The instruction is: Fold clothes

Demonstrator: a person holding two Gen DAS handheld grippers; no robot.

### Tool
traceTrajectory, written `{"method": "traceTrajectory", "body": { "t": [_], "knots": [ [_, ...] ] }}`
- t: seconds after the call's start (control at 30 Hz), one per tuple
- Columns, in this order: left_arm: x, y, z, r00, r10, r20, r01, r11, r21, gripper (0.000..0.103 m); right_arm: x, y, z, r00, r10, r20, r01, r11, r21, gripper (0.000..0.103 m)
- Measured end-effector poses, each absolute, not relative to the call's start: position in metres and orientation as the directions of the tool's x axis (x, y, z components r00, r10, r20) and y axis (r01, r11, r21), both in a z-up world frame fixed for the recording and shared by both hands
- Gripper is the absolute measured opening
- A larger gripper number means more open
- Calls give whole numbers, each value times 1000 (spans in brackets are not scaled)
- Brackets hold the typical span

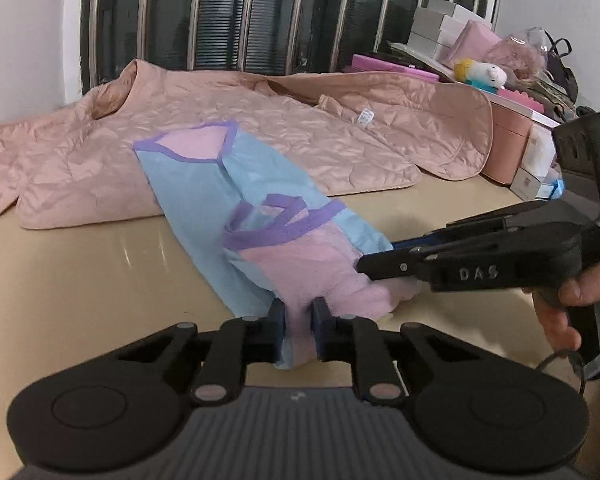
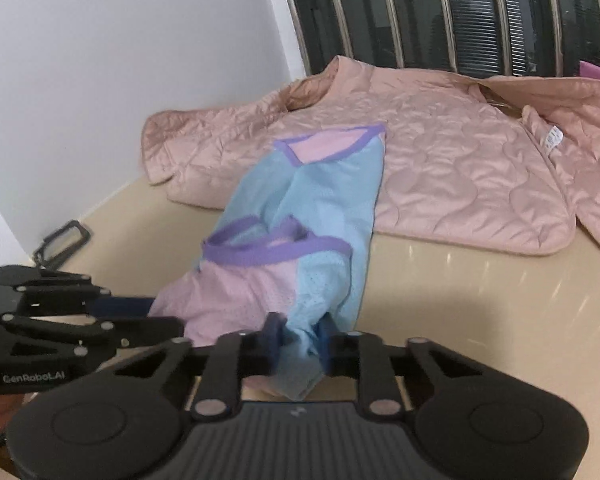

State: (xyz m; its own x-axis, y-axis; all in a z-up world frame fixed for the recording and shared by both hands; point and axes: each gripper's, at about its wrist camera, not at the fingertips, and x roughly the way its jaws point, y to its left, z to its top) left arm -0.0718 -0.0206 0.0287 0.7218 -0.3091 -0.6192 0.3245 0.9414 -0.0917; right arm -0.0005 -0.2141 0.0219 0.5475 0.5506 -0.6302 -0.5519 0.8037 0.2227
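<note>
The left gripper (image 1: 299,322) pinches the near edge of a small top (image 1: 236,208). Its blue pads are almost closed, w/ a thin bunch of pink cloth squeezed between them. The right gripper (image 2: 300,338) does the same thing on the blue part of the top (image 2: 300,216), pads nearly shut w/ a fold of blue cloth stuck in the gap.

In the left wrist view the right gripper (image 1: 374,266) comes in from the right, its tips on the pink hem just beside the left one. A hand (image 1: 572,300) holds its handle. In the right wrist view the left gripper (image 2: 148,312) comes in from the left & touches the pink side of the top.

The top is blue & pink w/ purple trim. Its near end is bunched up at the grippers. Its far end lies flat on a big pink quilted jacket (image 1: 180,128). The middle part rests on the tan table (image 1: 80,280).

The jacket is spread open across the far side of the table, next to a window w/ metal bars (image 1: 240,12). On the far right sit white boxes (image 1: 440,28), a pink bin (image 1: 504,144) & a small white plush toy (image 1: 484,74). On the table's left edge, near the white wall, lies a black frame thing (image 2: 62,240); can't tell what it is.
</note>
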Motion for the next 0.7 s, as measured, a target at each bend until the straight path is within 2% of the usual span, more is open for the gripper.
{"method": "traceTrajectory", "body": {
  "t": [0.17,0.3,0.37,0.43,0.47,0.5,0.57,0.7],
  "knots": [
    [-97,-4,28,691,-345,-635,359,926,-112,9,-33,-205,19,589,499,-636,-511,839,185,10],
    [-127,23,25,659,-385,-646,376,913,-161,9,-88,-201,24,564,528,-635,-534,820,208,8],
    [-140,39,25,650,-401,-646,368,909,-194,14,-111,-204,36,570,565,-596,-580,791,195,11],
    [-148,55,28,651,-416,-635,368,905,-215,23,-130,-211,50,586,603,-542,-629,760,166,22],
    [-151,59,31,663,-416,-623,373,904,-207,29,-134,-214,55,594,611,-523,-650,748,136,36],
    [-154,62,33,676,-417,-608,381,903,-197,32,-139,-218,59,601,620,-505,-670,735,105,42],
    [-158,62,35,692,-431,-579,405,896,-183,41,-144,-220,58,589,637,-497,-710,702,58,42],
    [-153,48,28,691,-448,-568,444,883,-156,46,-138,-215,36,525,679,-513,-756,649,86,39]
  ]
}}
